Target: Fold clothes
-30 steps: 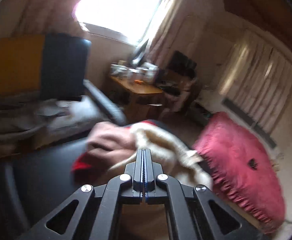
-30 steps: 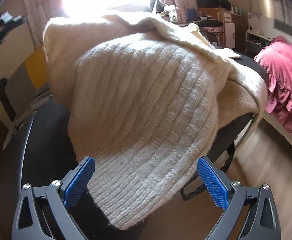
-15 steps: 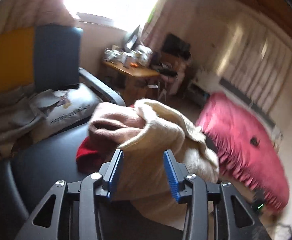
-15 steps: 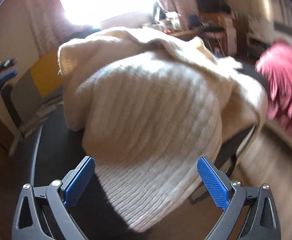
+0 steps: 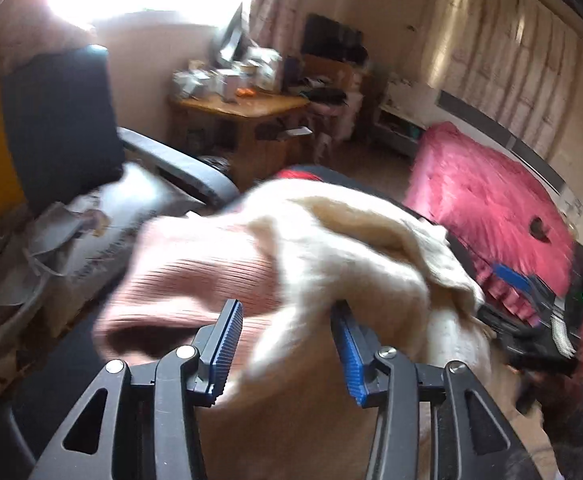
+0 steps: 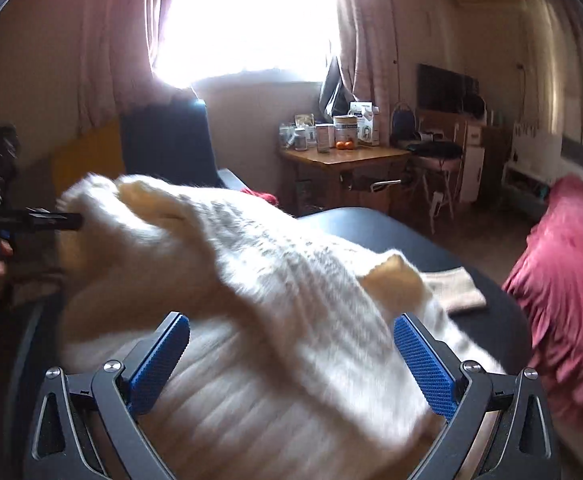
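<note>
A cream ribbed knit sweater lies heaped on the round black table. In the left wrist view the sweater covers a pink knit garment, with a red garment behind. My left gripper is open, its blue pads either side of a fold of cream and pink cloth. My right gripper is wide open with the sweater's near part between its pads. The right gripper also shows at the far right in the left wrist view.
A small beige folded piece lies on the table's right. A red quilted bed is to the right. A dark armchair and a cluttered wooden desk stand behind the table, under a bright window.
My left gripper went from shut to open and moved in around the cloth. The right gripper stayed open; the sweater heap has dropped lower and spread over the table.
</note>
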{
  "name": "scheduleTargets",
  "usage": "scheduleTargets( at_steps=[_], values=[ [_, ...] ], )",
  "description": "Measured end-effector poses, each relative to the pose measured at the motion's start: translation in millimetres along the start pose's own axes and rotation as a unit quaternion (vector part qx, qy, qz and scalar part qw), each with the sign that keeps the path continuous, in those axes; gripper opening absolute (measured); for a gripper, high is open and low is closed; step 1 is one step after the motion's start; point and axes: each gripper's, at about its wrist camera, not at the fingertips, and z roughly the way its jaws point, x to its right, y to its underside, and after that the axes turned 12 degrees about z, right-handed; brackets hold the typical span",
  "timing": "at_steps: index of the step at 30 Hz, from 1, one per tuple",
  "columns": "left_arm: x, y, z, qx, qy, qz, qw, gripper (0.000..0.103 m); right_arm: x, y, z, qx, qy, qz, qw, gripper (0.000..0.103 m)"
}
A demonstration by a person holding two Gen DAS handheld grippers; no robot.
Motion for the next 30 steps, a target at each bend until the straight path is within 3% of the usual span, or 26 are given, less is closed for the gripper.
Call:
scheduleTargets(
  at_steps=[2,3,4,5,7,11,15,20,25,30],
  values=[
    [17.8,-2.1,8.5,-0.012,0.002,0.029,0.9995,0.047,-3.7,-1.6,24.5,-0.009,0.026,-0.014,1.000,0.102],
    [27.7,-2.3,11.8,-0.013,-0.012,0.049,0.9986,0.038,-4.8,-2.2,35.8,-0.014,0.041,-0.018,0.999,0.083],
    [34.3,-2.0,14.8,-0.016,-0.027,0.060,0.9977,0.025,-2.5,-2.7,44.6,-0.026,0.052,-0.010,0.998,0.058],
    [37.2,-1.2,17.3,-0.021,-0.043,0.059,0.9971,0.007,3.1,-3.1,51.9,-0.044,0.043,0.012,0.998,0.004],
    [37.8,4.7,12.7,-0.007,-0.040,0.037,0.9985,0.006,13.8,-2.6,55.9,-0.057,0.025,0.052,0.997,0.008],
    [30.3,25.8,-35.0,0.065,-0.015,-0.039,0.9970,0.005,16.4,-2.2,39.9,-0.048,-0.004,0.078,0.996,0.008],
    [29.5,61.0,-92.5,0.119,0.003,-0.090,0.9888,0.005,-5.7,-10.3,5.9,-0.019,-0.052,0.078,0.995,0.008],
    [43.8,124.2,-153.9,0.142,0.005,-0.130,0.9813,0.004,-54.2,-16.1,-48.1,0.011,-0.129,0.063,0.990,0.008],
    [45.1,217.4,-212.9,0.155,-0.013,-0.219,0.9631,0.004,-121.4,-3.3,-80.0,0.008,-0.201,0.041,0.979,0.008],
    [41.0,313.4,-263.6,0.158,-0.053,-0.304,0.9380,0.004,-215.6,19.7,-95.0,-0.027,-0.297,0.031,0.954,0.008]
  ],
)
